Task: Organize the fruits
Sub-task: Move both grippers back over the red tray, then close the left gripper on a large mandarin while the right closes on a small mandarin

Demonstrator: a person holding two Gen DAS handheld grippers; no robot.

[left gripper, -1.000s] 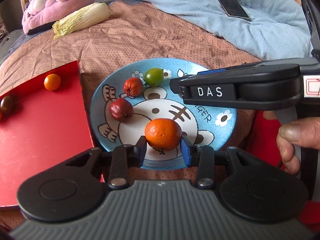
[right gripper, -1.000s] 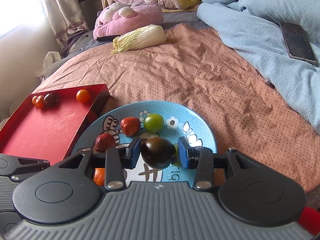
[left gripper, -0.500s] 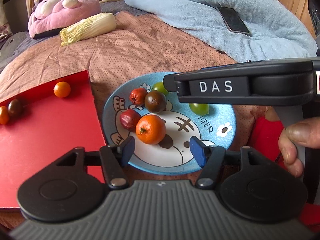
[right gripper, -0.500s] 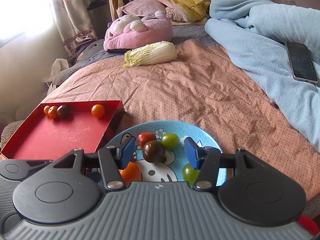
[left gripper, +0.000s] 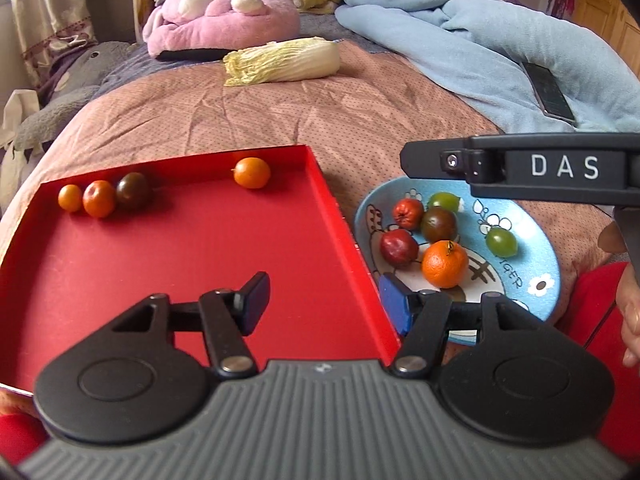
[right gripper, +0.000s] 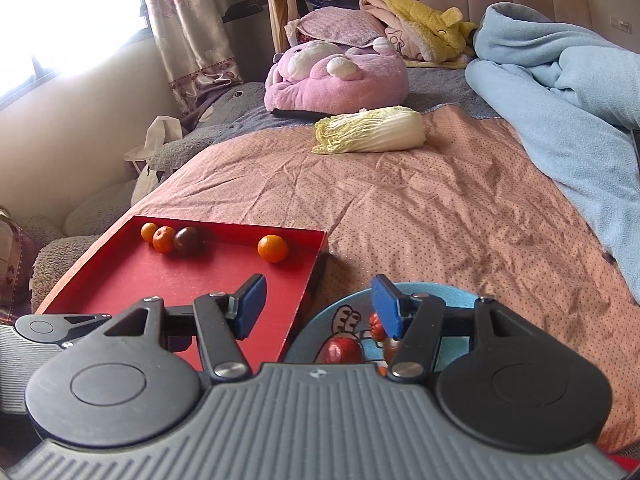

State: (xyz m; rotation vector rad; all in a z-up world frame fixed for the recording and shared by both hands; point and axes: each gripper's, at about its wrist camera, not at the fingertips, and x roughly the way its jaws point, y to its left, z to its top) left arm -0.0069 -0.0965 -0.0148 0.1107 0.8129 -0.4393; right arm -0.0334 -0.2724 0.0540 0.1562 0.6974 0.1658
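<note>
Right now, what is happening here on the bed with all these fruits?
A person is moving fruits from a red tray onto a blue plate. Both the left gripper and the right gripper have just been opening and hold nothing. Six fruits lie on the plate, including an orange and a dark tomato. Four remain at the tray's far edge.

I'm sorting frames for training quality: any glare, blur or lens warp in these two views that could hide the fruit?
Right wrist view: the window is blown out white, but the red tray stays readable; the gripper body hides most of the plate. Left wrist view: even light, sharp fruit on the plate. Both views: fisheye bends the edges; only soft shadows.
</note>
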